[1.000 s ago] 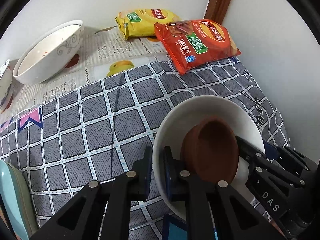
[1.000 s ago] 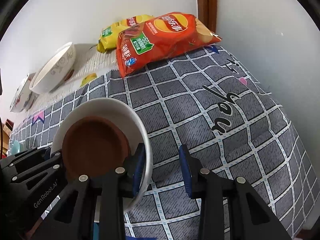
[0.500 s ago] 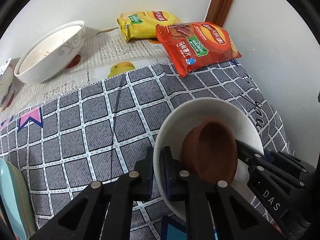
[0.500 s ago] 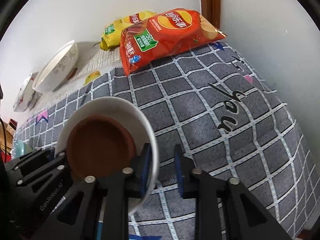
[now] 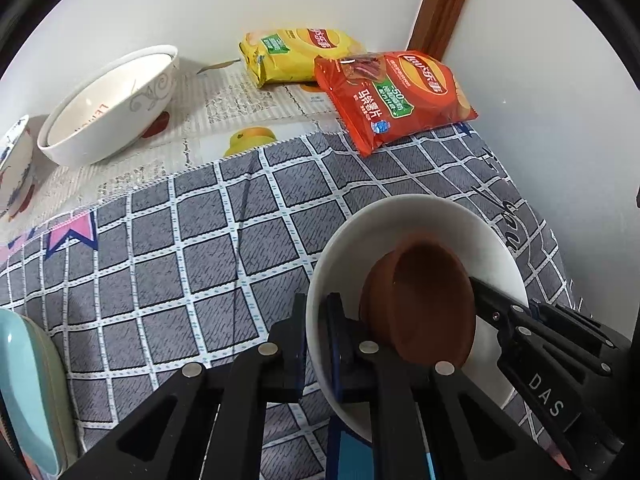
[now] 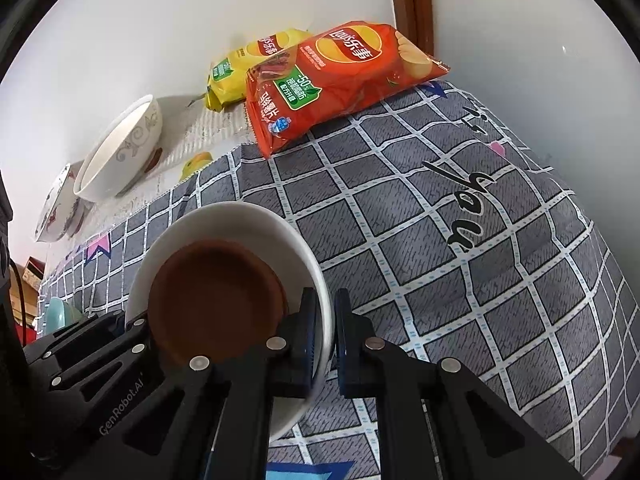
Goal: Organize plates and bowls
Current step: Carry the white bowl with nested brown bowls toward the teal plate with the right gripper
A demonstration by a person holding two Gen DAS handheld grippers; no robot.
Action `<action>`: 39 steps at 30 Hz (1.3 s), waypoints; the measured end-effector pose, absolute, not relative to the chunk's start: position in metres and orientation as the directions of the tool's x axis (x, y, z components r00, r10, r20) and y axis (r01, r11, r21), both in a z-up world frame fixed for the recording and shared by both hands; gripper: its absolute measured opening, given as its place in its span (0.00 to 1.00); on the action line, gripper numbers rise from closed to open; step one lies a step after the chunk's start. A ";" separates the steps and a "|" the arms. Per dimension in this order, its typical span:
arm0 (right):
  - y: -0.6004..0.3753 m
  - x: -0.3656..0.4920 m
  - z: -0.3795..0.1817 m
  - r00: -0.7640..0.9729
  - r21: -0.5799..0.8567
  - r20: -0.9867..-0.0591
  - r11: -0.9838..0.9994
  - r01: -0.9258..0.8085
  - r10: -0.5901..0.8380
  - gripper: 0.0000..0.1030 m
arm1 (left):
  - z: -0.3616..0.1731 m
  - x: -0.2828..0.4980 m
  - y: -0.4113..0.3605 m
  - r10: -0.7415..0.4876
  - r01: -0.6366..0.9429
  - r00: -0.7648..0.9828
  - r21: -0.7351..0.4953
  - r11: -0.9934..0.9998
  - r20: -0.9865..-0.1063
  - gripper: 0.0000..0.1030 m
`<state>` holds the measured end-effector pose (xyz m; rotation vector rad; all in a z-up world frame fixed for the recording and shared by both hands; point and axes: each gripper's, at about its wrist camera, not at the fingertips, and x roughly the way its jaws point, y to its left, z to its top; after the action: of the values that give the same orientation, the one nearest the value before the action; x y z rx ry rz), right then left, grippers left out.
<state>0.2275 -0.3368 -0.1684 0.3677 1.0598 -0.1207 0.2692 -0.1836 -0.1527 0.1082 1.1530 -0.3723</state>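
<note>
A white bowl [image 5: 404,220] [image 6: 224,220] with a small brown bowl [image 5: 428,300] [image 6: 216,300] inside it hangs just above the grey checked cloth. My left gripper [image 5: 316,332] is shut on the white bowl's left rim, one finger outside and one inside. My right gripper [image 6: 328,328] is shut on the opposite rim in the same way. Each gripper shows as a black body at the edge of the other's view. A large white patterned bowl [image 5: 108,104] [image 6: 120,152] rests at the back left. Beside it stands a smaller painted bowl [image 5: 14,168] [image 6: 56,208].
A red crisp bag [image 5: 396,96] [image 6: 340,76] and a yellow one [image 5: 292,52] [image 6: 248,68] lie at the back by the wall and a wooden post [image 5: 444,4]. A pale blue dish [image 5: 28,392] sits at the near left. The grey cloth [image 6: 500,240] drops off at the right.
My right gripper's jaws have closed onto the white bowl's right rim. The left gripper kept its hold, and the bowl has barely shifted.
</note>
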 end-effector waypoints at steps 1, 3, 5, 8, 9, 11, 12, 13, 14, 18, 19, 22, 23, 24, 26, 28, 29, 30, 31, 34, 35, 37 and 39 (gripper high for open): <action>-0.336 0.227 -0.167 0.490 0.237 -0.868 0.933 0.271 0.078 0.08 | -0.151 0.269 -0.183 -0.234 0.341 0.352 -0.109 0.934 -0.906 0.09; -0.333 0.224 -0.163 0.494 0.236 -0.866 0.933 0.271 0.075 0.08 | -0.148 0.268 -0.180 -0.240 0.336 0.347 -0.119 0.934 -0.907 0.09; -0.331 0.222 -0.158 0.498 0.233 -0.864 0.934 0.271 0.071 0.08 | -0.143 0.265 -0.177 -0.245 0.332 0.349 -0.125 0.935 -0.905 0.09; -0.325 0.218 -0.150 0.505 0.230 -0.861 0.936 0.267 0.068 0.08 | -0.136 0.262 -0.172 -0.245 0.328 0.352 -0.126 0.936 -0.903 0.09; -0.324 0.217 -0.148 0.507 0.232 -0.859 0.936 0.266 0.069 0.08 | -0.135 0.262 -0.171 -0.244 0.326 0.350 -0.127 0.937 -0.904 0.09; -0.321 0.216 -0.144 0.510 0.236 -0.857 0.935 0.264 0.073 0.08 | -0.132 0.261 -0.168 -0.243 0.327 0.353 -0.124 0.937 -0.904 0.09; -0.319 0.215 -0.142 0.511 0.236 -0.857 0.936 0.262 0.073 0.08 | -0.131 0.259 -0.166 -0.241 0.326 0.356 -0.121 0.937 -0.903 0.09; -0.317 0.214 -0.141 0.512 0.236 -0.856 0.936 0.260 0.073 0.08 | -0.129 0.259 -0.164 -0.239 0.323 0.356 -0.121 0.939 -0.903 0.09; -0.315 0.213 -0.140 0.513 0.236 -0.855 0.937 0.258 0.074 0.08 | -0.128 0.258 -0.162 -0.238 0.321 0.357 -0.121 0.939 -0.903 0.09; -0.307 0.210 -0.134 0.520 0.236 -0.851 0.939 0.251 0.075 0.08 | -0.123 0.254 -0.155 -0.238 0.318 0.363 -0.120 0.941 -0.901 0.09; -0.306 0.209 -0.133 0.521 0.236 -0.850 0.939 0.250 0.075 0.08 | -0.121 0.254 -0.153 -0.238 0.317 0.365 -0.121 0.941 -0.900 0.09; -0.301 0.208 -0.128 0.526 0.233 -0.847 0.942 0.243 0.073 0.08 | -0.118 0.253 -0.148 -0.244 0.312 0.363 -0.129 0.941 -0.900 0.09; -0.300 0.207 -0.127 0.528 0.231 -0.846 0.942 0.241 0.073 0.08 | -0.117 0.252 -0.146 -0.244 0.311 0.365 -0.129 0.941 -0.899 0.09; -0.298 0.207 -0.125 0.529 0.231 -0.845 0.943 0.239 0.073 0.08 | -0.116 0.252 -0.145 -0.243 0.310 0.367 -0.128 0.942 -0.898 0.09; -0.294 0.207 -0.123 0.532 0.230 -0.844 0.944 0.234 0.074 0.08 | -0.115 0.251 -0.141 -0.242 0.307 0.371 -0.127 0.943 -0.897 0.09; -0.290 0.207 -0.122 0.534 0.230 -0.842 0.945 0.231 0.074 0.08 | -0.113 0.250 -0.138 -0.240 0.305 0.373 -0.126 0.944 -0.896 0.09; -0.288 0.206 -0.121 0.535 0.232 -0.842 0.945 0.229 0.077 0.08 | -0.112 0.250 -0.136 -0.239 0.303 0.375 -0.126 0.945 -0.896 0.09; -0.287 0.206 -0.121 0.535 0.233 -0.841 0.946 0.228 0.078 0.08 | -0.111 0.250 -0.134 -0.239 0.301 0.376 -0.126 0.945 -0.895 0.09; -0.285 0.207 -0.120 0.535 0.234 -0.841 0.946 0.225 0.081 0.08 | -0.111 0.250 -0.132 -0.240 0.297 0.375 -0.129 0.946 -0.896 0.09; -0.280 0.208 -0.119 0.537 0.235 -0.839 0.948 0.214 0.087 0.08 | -0.110 0.249 -0.125 -0.238 0.289 0.375 -0.131 0.948 -0.896 0.09; -0.278 0.208 -0.118 0.537 0.234 -0.839 0.949 0.211 0.088 0.08 | -0.110 0.249 -0.124 -0.236 0.286 0.376 -0.130 0.949 -0.896 0.09; -0.273 0.209 -0.118 0.537 0.232 -0.839 0.951 0.206 0.088 0.08 | -0.110 0.250 -0.119 -0.234 0.280 0.377 -0.131 0.951 -0.896 0.09; -0.269 0.211 -0.118 0.536 0.234 -0.839 0.952 0.199 0.094 0.08 | -0.110 0.250 -0.115 -0.232 0.275 0.380 -0.130 0.953 -0.896 0.09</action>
<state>0.2111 -0.2686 -0.1177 0.3200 1.0074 -0.0641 0.2505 -0.1148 -0.1100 0.0426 1.1362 -0.3233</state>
